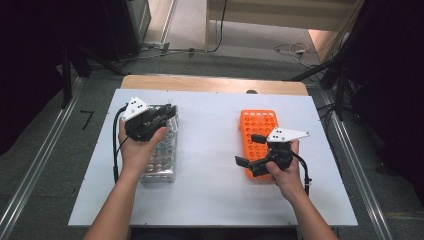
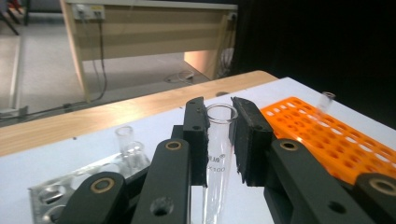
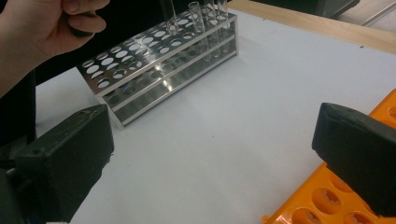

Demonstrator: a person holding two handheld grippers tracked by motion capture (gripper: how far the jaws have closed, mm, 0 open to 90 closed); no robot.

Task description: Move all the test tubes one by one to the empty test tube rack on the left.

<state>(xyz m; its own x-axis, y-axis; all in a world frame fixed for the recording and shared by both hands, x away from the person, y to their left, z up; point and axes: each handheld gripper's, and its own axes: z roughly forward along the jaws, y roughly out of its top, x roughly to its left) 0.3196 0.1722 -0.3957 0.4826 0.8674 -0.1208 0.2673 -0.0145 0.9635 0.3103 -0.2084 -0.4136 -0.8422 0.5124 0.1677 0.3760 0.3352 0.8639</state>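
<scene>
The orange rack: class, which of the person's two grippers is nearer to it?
Right. The right gripper hangs open over the orange rack's near end, while the left gripper, shut on a glass tube, is across the table above the metal rack.

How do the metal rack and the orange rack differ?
The metal test-tube rack is shiny steel with open tiers; the orange test-tube rack is one-coloured plastic. The metal rack lies below the left gripper, which is shut on a glass test tube; the orange rack lies under the open right gripper. Both have grids of round holes.
</scene>
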